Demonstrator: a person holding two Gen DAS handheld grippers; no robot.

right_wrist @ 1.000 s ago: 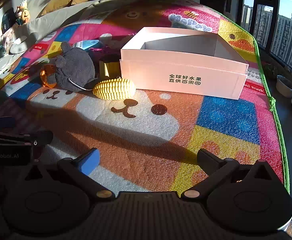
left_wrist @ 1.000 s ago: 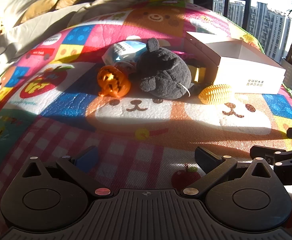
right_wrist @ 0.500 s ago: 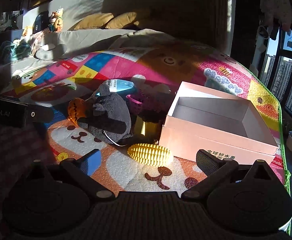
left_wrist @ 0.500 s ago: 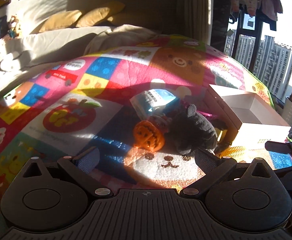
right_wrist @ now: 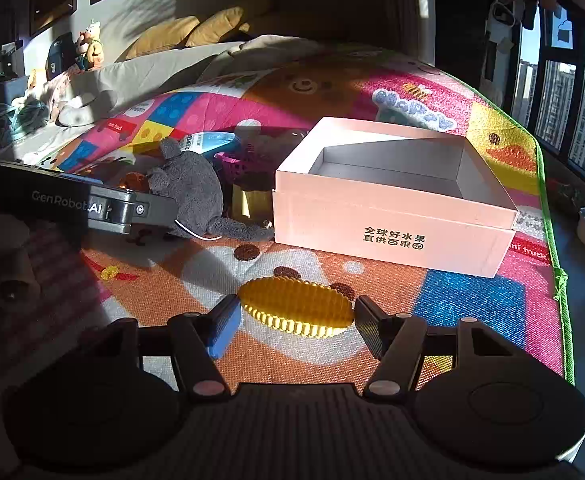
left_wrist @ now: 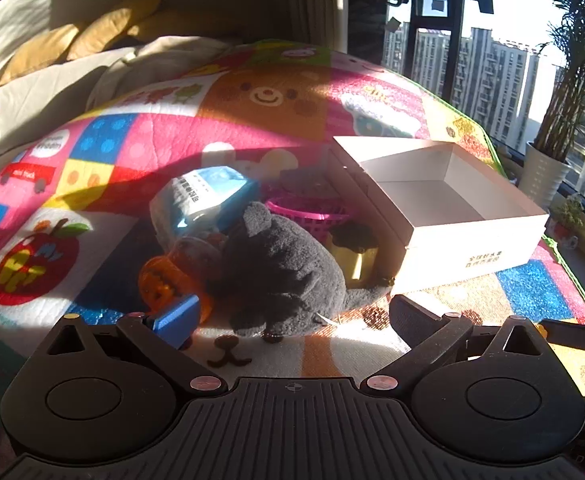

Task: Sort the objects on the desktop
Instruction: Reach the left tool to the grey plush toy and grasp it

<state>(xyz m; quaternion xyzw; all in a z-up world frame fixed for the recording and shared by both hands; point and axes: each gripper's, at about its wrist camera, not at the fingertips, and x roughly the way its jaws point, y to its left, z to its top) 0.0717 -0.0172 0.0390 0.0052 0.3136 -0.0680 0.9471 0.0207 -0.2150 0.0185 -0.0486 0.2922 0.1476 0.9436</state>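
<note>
R gripper [right_wrist: 296,320] low over play mat [right_wrist: 472,304], jaws just been closing, yellow corn toy [right_wrist: 294,307] between them. Blue pad [right_wrist: 222,330] at toy's left tip, black pad at right tip; looks touching or nearly so, can't confirm squeeze. Counted as not yet gripped.

Corn toy: lying on its long side, near edge of mat, in front of pink-white box [right_wrist: 392,224], well apart from it. Box open-topped, inside bare as far as visible. Ribbed surface all round, prob. rubber/soft plastic, light, some give. Ribs should help against slip. Ends taper, so end-to-end hold could let it pop out or pivot; hold across mid-body prob. safer. Not fragile.

L gripper [left_wrist: 292,316] jaws wide apart, nothing held, hanging just short of grey plush [left_wrist: 280,276]. Plush soft, light, squashy; take at the bulk of the body, not ear or tail. White cord at its near side could snag.

Pile left of box, tight together: orange pumpkin toy [left_wrist: 160,286] touching plush on left; blue-white packet [left_wrist: 204,196] behind; magenta basket [left_wrist: 312,216] and yellow pot [left_wrist: 352,260] between plush and box. Pumpkin looks hard, smooth, translucent: slippery guess.

Strong low sun, deep shadows over pile; detail there poor.
</note>
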